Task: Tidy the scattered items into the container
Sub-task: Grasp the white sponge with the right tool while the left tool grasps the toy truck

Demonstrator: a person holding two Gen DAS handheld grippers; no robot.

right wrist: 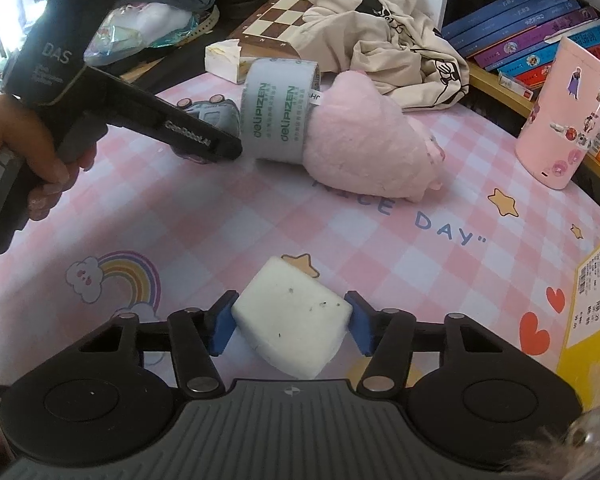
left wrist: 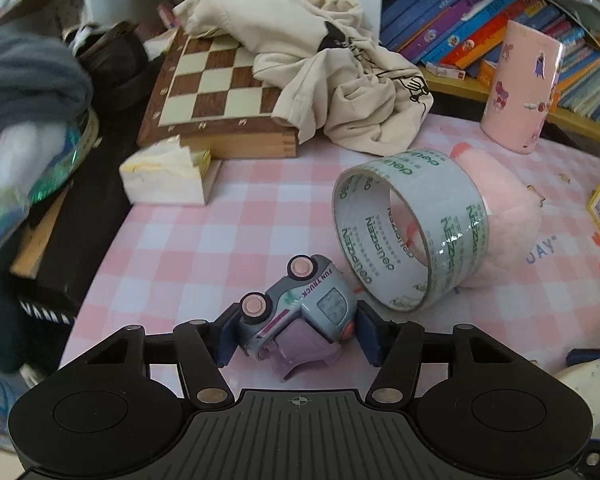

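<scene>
- The left gripper (left wrist: 296,332) has its blue pads either side of a small toy truck (left wrist: 300,312), tipped on its side on the pink checked mat (left wrist: 204,248); whether they grip it, I cannot tell.
- The truck looks light, hard and smooth; hold its flat sides.
- The right gripper (right wrist: 290,326) is pinching a white foam block (right wrist: 292,320), which looks soft and squashy.
- A tape roll (left wrist: 410,228) leans against a pink soft toy (left wrist: 504,220).

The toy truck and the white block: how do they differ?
The toy truck is grey-blue with pink wheels and lies tipped on its side; the white block is plain, speckled and wedge-shaped. The truck sits between the left gripper pads, the block between the right gripper pads. Both rest on the checked mat.
</scene>
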